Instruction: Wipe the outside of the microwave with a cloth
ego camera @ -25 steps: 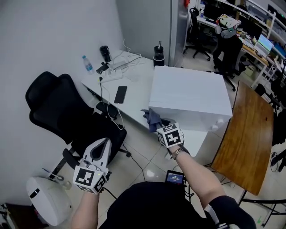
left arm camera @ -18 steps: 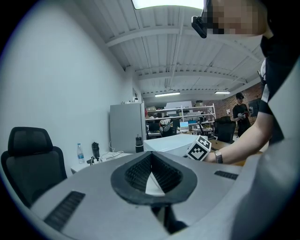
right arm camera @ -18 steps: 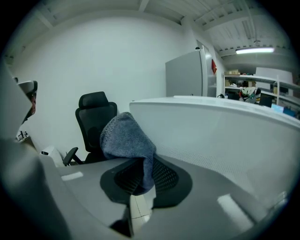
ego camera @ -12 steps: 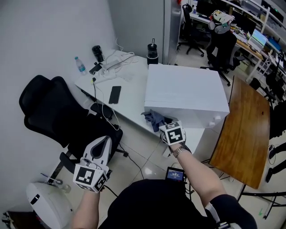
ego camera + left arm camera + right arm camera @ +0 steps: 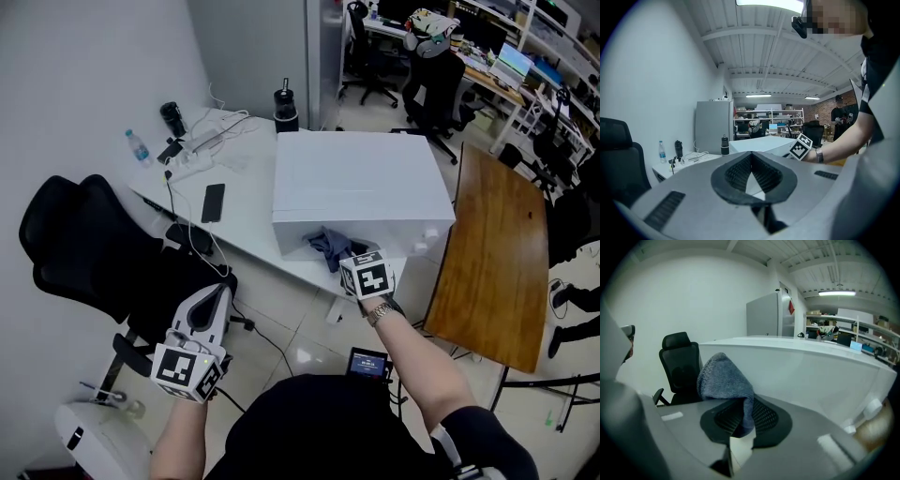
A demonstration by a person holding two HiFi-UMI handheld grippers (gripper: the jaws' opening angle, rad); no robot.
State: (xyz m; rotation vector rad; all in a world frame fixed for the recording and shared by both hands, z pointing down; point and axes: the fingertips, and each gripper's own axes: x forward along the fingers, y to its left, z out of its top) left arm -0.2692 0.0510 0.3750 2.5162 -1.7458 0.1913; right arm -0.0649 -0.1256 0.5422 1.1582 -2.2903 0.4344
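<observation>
Right gripper (image 5: 740, 414) jaws pinch the cloth (image 5: 724, 380), which bunches up at the near face of the microwave (image 5: 356, 178). Left gripper (image 5: 751, 164) jaws are pressed together with nothing between them, well apart from the microwave, low to its left.

White boxy microwave (image 5: 356, 178) sitting upright on desk (image 5: 239, 220). Am pinching bunched blue-grey cloth (image 5: 328, 246) in right gripper (image 5: 739, 420), at its near face.

left tongs (image 5: 217, 296): closed, held low | right tongs (image 5: 742, 414): clamped, arm outstretched
</observation>
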